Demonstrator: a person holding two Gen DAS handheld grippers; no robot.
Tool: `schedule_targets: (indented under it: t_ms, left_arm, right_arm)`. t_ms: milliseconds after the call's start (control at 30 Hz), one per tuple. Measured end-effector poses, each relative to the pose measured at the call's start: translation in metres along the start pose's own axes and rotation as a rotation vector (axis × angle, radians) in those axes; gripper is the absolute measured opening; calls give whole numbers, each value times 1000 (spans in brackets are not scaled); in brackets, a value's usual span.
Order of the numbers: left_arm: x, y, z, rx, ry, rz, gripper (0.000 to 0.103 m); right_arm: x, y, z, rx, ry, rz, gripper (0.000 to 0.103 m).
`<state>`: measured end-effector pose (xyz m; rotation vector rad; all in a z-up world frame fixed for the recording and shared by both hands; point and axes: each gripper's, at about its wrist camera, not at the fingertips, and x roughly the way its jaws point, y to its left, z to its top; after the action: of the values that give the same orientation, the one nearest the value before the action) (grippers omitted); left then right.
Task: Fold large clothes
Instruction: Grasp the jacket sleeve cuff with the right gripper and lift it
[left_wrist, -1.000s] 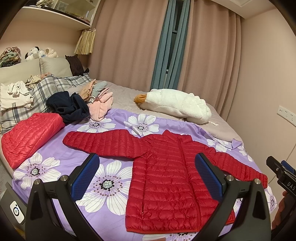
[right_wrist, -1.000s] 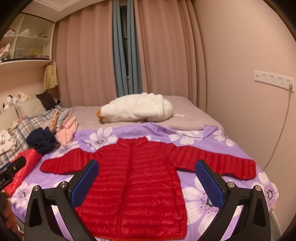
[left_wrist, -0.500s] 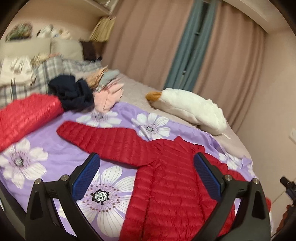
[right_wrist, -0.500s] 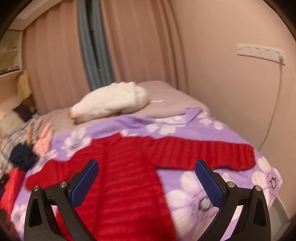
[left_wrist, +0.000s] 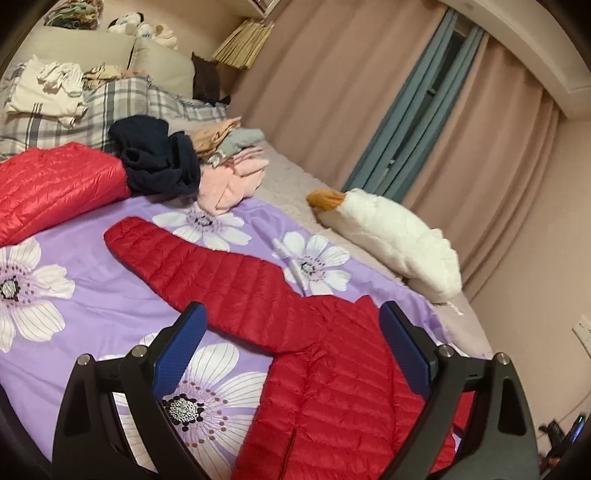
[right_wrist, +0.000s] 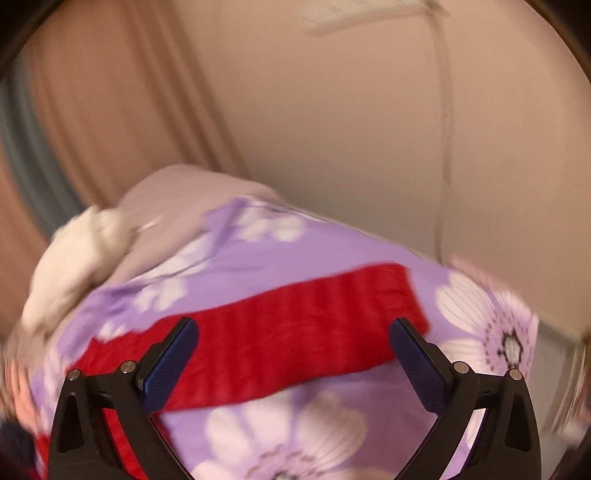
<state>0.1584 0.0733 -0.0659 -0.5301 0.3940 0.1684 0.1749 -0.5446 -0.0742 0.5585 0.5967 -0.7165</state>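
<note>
Approach phase was what you had in hand: both grippers were aimed at the red down jacket (left_wrist: 325, 384), and no fold had been started. The jacket lay flat and face up on the purple floral bedspread (left_wrist: 92, 295), sleeves spread out to either side, hem toward you.

Your left gripper (left_wrist: 291, 354) hovered above the left sleeve (left_wrist: 207, 273) near where it joins the body. Its fingers (left_wrist: 181, 347) stood wide apart with nothing between them and no contact with the fabric. Your right gripper (right_wrist: 293, 363) was pointed at the right sleeve (right_wrist: 295, 332), close to the cuff end. Its fingers (right_wrist: 171, 363) were likewise spread and empty. That view was heavily blurred, so height above the sleeve could not be judged.

Elsewhere on the bed you had a folded red garment (left_wrist: 48, 188) at the far left, a navy heap (left_wrist: 159, 162) and pink clothing (left_wrist: 232, 177) behind the sleeve, and a white plush toy (left_wrist: 391, 236) by the curtain. None touched the jacket.

In my judgement, the next move called for lowering each gripper onto its sleeve and closing on the padded fabric near the cuff. You would then carry each sleeve inward across the chest. Puffy quilting is likely to slip or spring back, so a deep bite through the sleeve would be prudent.
</note>
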Motion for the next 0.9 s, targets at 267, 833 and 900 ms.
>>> schedule_targets:
  t_ms: [267, 833, 900]
  left_arm:
    - [29, 0, -15, 30, 12, 151, 89]
    - [35, 32, -5, 9, -6, 274, 89]
    - [38, 41, 1, -13, 8, 280, 89]
  right_arm:
    - [64, -59, -8, 196, 138, -83, 102]
    - [52, -3, -14, 41, -42, -125, 16]
    - [36, 10, -16, 7, -70, -124, 16]
